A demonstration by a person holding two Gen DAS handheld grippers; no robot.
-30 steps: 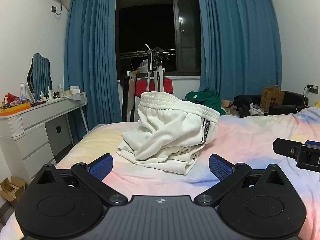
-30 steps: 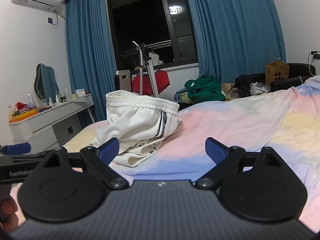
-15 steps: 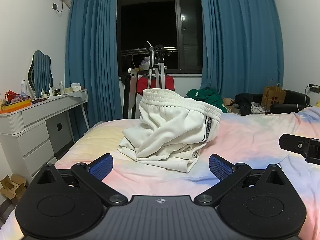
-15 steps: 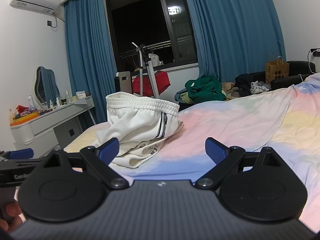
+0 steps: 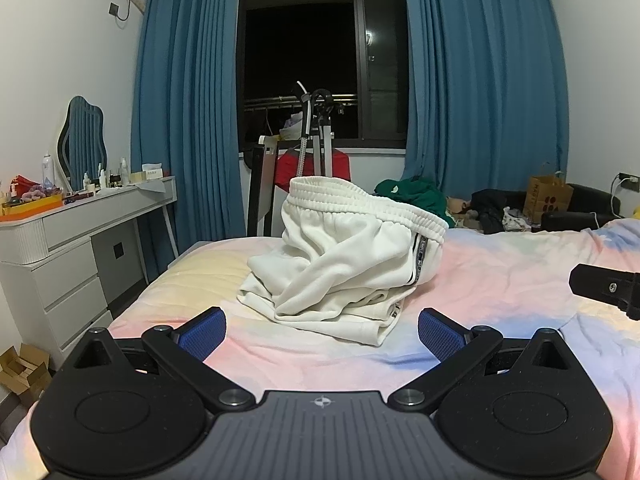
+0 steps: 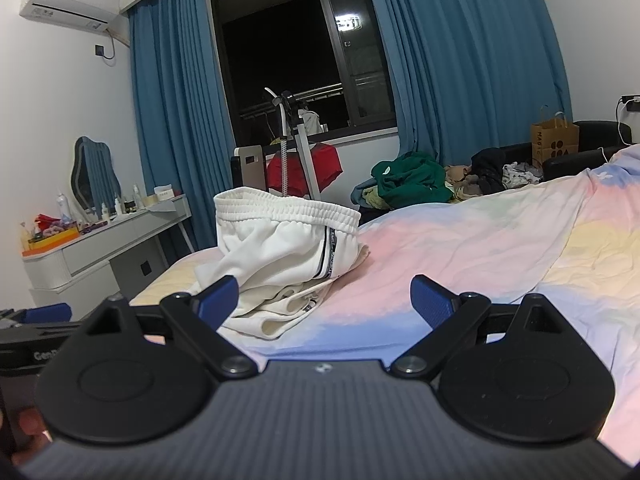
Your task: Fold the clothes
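— Where do the white shorts (image 5: 344, 256) lie?

— In a rumpled heap on the pastel bedspread (image 5: 500, 276), near the bed's foot end, the elastic waistband standing up at the back and a dark side stripe facing right. Nothing touches them.

— And the left hand-held gripper (image 5: 322, 330)?

— It hovers low over the bedspread just short of the heap, its blue-padded fingers (image 5: 200, 330) spread wide and holding nothing.

— The right hand-held gripper (image 6: 324, 300)?

— Likewise spread wide and empty. It sits to the right of the left one, its left pad overlapping the edge of the shorts (image 6: 280, 256) in the right wrist view, though contact cannot be judged from there.

— What frames the scene?

— Blue curtains (image 5: 188, 100) flank a dark window; a white dressing bench (image 5: 80, 240) with a mirror stands at left, and a green garment (image 6: 412, 178) lies beyond the bed.
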